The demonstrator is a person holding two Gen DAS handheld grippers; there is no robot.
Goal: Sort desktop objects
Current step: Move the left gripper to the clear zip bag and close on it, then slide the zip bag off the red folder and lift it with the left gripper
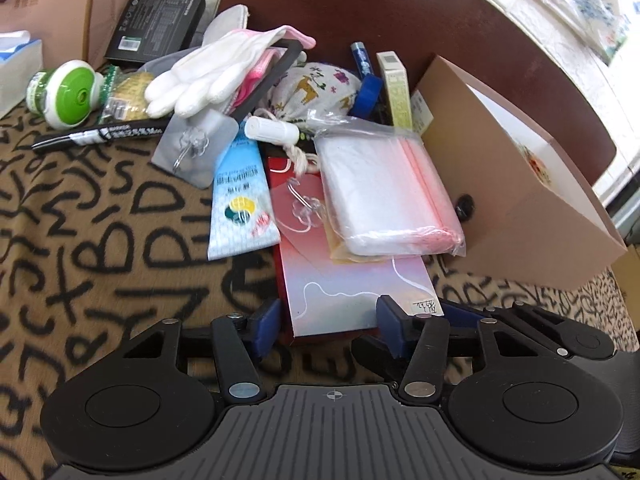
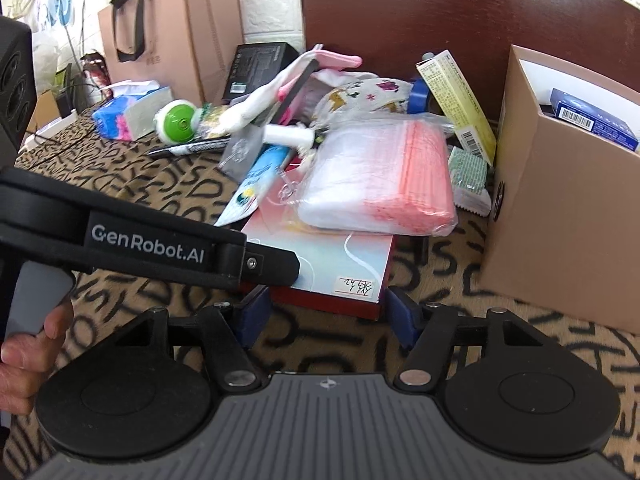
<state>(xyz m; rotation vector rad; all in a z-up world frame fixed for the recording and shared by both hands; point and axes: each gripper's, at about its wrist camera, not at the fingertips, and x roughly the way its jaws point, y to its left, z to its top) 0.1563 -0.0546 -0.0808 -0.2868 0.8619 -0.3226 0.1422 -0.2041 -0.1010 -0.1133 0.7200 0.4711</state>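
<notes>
A tan cloth printed with black letters (image 1: 100,216) covers the surface; behind it stand a dark brown wooden panel (image 1: 400,12) and a white brick-textured wall (image 2: 272,4), with brown cardboard boxes (image 2: 180,28) at left

Bare patterned tabletop (image 1: 92,240) is seen to the left of the flat red box (image 1: 352,292), and a hand-held gripper could be passed there unhindered. The far side is blocked by a heap: white gloves (image 1: 208,76), a printed pouch (image 1: 316,88), a blue tube (image 1: 240,200) and a green-capped jar (image 1: 66,94). The top of the box is loaded by a packet of clear bags (image 1: 384,196). To the right, passage is closed by an open cardboard box (image 2: 560,208), with only a narrow strip of tabletop left between it and the red box. In the right wrist view, the left approach is crossed by the left hand-held gripper (image 2: 296,266).
</notes>
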